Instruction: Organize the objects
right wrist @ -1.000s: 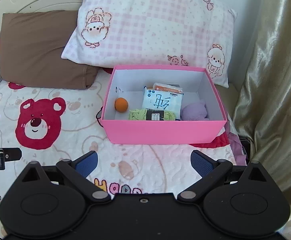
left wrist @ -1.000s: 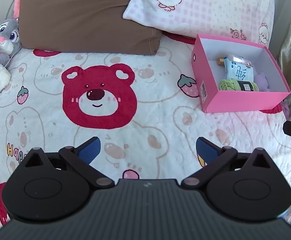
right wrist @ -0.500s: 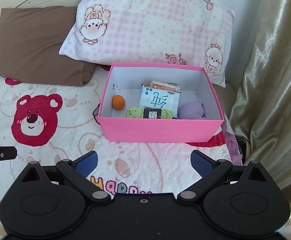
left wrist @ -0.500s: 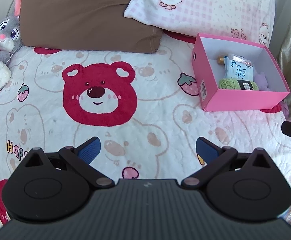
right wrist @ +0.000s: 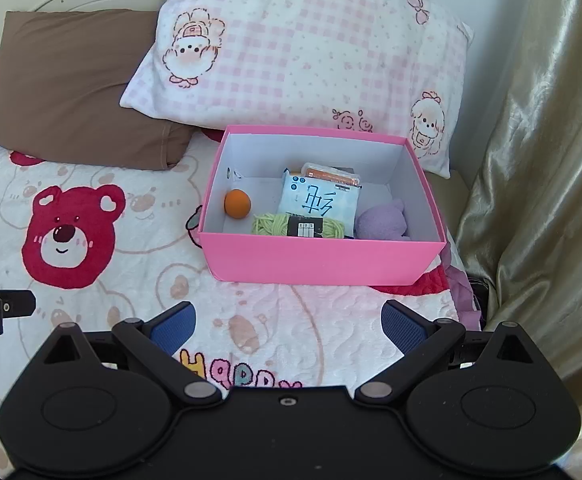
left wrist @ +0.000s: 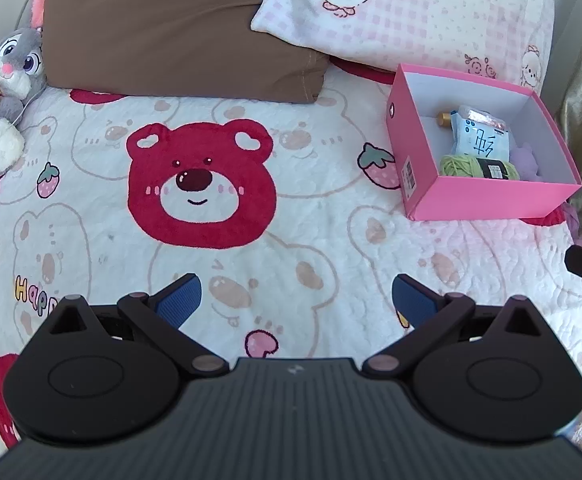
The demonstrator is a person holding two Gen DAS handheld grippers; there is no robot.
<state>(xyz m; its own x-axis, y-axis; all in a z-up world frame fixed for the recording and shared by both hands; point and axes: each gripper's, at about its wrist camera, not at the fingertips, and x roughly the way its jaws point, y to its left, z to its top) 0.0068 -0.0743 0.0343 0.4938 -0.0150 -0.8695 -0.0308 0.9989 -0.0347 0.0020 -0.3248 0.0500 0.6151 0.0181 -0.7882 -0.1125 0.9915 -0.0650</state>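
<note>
I held both the left gripper (left wrist: 295, 295) and right gripper (right wrist: 287, 326) spread, empty; quilt (right wrist: 243, 374) read "HAPPY", the tissue pack (right wrist: 318, 201) in the pink box (right wrist: 315, 258) bore one blue Chinese character.

The left gripper (left wrist: 295, 294) hangs with its jaws spread wide, both blue-padded fingers (left wrist: 179, 299) angled outward and holding nothing — only bare air lies between them. The right gripper (right wrist: 286, 322) is in the same pose — jaws wide apart, blue pads (right wrist: 401, 330) empty. Each gripper's edge shows in the other's view, side by side.
</note>
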